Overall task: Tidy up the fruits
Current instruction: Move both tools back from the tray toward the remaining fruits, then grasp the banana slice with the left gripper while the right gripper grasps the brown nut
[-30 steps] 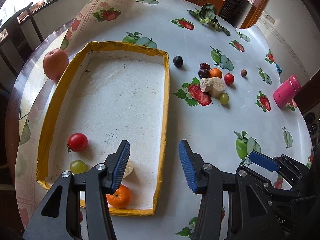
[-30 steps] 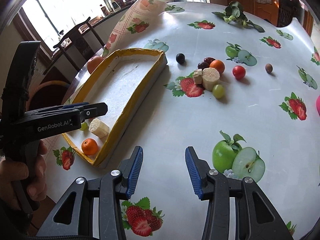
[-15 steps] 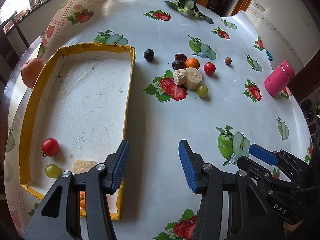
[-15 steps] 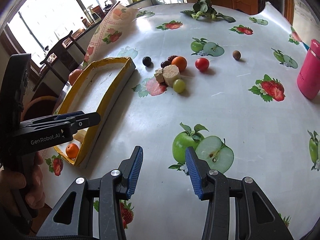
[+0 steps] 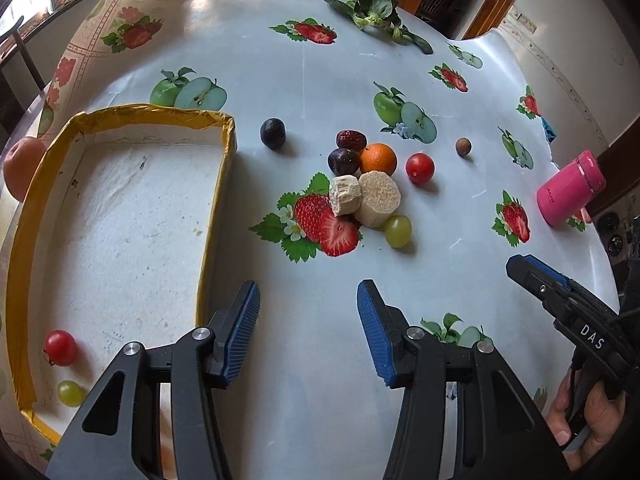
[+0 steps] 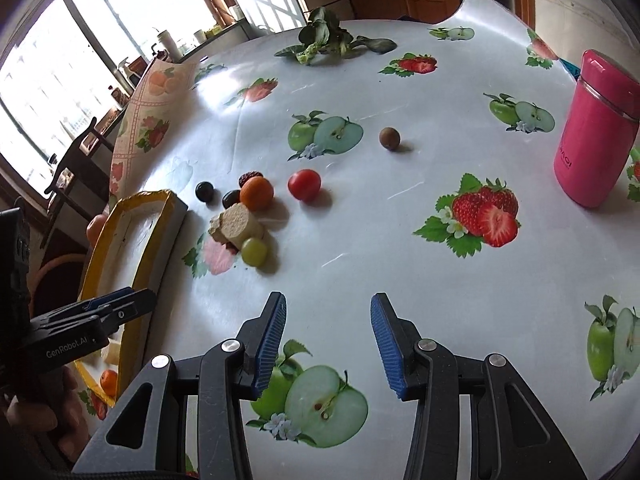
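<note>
1. Both grippers have slid away from the tray and toward the pile of fruit since a second ago; the tray now sits at the left of the left wrist view, and the pile looks closer.
2. Nearest, the left gripper (image 5: 308, 330) points down at the bare tablecloth (image 5: 460, 240) just right of the tray. Its two blue fingers (image 5: 242, 332) stand apart and hold nothing.
3. The right gripper (image 6: 328, 344) points down over a printed green apple. Its fingers are open too, with nothing between them.
4. One hand (image 5: 588, 420) shows at the right edge, holding the right gripper's handle. Part of the other hand is dark and blurry at the left edge of the right wrist view.
5. One yellow-edged tray (image 5: 218, 184) lies on the table. Two fruits show in its near corner: one red tomato (image 5: 60, 347) and one green grape (image 5: 71, 393).
6. From the right wrist, one small orange (image 6: 108, 382) and a pale piece show in the tray too, partly hidden by the left gripper.
7. Farther off lies the pile: two pale chunks (image 5: 380, 198), one green grape, one orange (image 5: 378, 159), one red tomato, one dark plum (image 5: 343, 161) and one red date (image 5: 351, 140).
8. One dark round fruit (image 5: 273, 133) sits alone near the tray's far corner.
9. One small brown ball (image 5: 463, 146) sits apart on the right.
10. One pink bottle (image 6: 596, 132) stands near the table's edge.
11. One peach (image 5: 20, 168) is half cut off behind the tray.
12. One bunch of green leaves (image 5: 376, 12) lies farthest away.
</note>
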`<state>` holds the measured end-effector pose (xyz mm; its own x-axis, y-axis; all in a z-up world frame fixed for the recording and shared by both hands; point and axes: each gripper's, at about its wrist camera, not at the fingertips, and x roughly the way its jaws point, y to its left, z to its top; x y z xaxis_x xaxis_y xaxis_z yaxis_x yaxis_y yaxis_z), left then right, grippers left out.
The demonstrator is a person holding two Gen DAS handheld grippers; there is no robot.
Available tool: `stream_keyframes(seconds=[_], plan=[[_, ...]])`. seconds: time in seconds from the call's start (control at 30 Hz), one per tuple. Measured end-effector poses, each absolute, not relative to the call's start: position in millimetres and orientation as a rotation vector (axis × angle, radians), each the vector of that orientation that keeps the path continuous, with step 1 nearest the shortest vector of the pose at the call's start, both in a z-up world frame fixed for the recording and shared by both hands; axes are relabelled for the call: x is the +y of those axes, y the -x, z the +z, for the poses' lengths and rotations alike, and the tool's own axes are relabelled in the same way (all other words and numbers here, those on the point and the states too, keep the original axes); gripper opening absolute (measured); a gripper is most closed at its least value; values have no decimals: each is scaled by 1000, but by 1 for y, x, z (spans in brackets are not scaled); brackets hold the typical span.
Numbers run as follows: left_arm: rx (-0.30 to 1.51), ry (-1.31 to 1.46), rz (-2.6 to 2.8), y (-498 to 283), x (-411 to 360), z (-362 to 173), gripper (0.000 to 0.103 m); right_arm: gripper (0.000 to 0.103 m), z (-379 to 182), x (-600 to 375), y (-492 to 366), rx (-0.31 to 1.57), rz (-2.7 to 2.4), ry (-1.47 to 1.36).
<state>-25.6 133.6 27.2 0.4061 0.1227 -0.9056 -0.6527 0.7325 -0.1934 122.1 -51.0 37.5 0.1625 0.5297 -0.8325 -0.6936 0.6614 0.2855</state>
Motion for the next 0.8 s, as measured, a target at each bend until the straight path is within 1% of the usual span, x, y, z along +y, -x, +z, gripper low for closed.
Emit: stream_keyframes(seconds=[0.3, 0.57, 0.6, 0.67, 0.73, 0.8], plan=[[1094, 577, 470, -26, 150, -9, 49, 46, 31, -24, -174, 1080, 844, 163], [1053, 580, 453, -47, 169, -15, 48, 46, 14, -4, -227, 1089, 796, 113], [1050, 578, 452, -50, 170, -15, 47, 46, 13, -1, -232, 1088, 792, 107], [1043, 574, 441, -55, 171, -15, 39, 46, 11, 4, -240, 1082, 785, 103], [1038, 569, 428, -58, 170, -15, 28, 45, 9, 8, -247, 1079, 778, 99], [1036, 565, 420, -58, 168, -15, 28, 45, 6, 12, -253, 1083, 779, 92]])
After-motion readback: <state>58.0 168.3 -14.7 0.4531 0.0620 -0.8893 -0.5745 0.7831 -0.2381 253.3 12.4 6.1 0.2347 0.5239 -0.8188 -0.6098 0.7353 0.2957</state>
